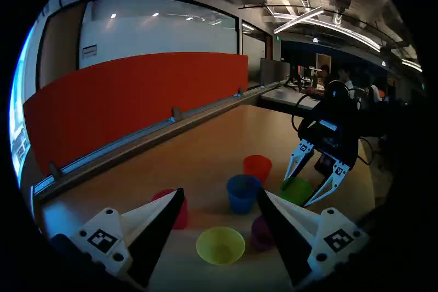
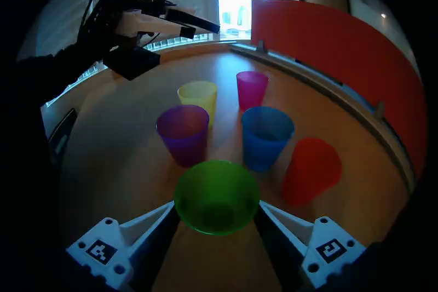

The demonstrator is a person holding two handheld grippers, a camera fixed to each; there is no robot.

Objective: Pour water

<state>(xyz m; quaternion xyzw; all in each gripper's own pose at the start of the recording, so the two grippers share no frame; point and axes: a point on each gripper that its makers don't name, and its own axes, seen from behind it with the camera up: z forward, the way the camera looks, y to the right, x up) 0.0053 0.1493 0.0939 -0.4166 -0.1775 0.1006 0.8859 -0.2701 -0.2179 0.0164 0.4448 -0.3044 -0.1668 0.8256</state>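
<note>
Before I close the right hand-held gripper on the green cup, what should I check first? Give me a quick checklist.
1. Green cup sits between the fingers of the right hand-held gripper: ok.
2. Right jaws are open, one finger on each side of the cup: ok.
3. Green cup stands upright on the table: ok.
4. Water in the green cup: cannot tell.
5. Purple cup and blue cup stand just beyond the green cup, apart from the fingers: ok.
6. Left hand-held gripper is open and holds nothing: ok.
</note>
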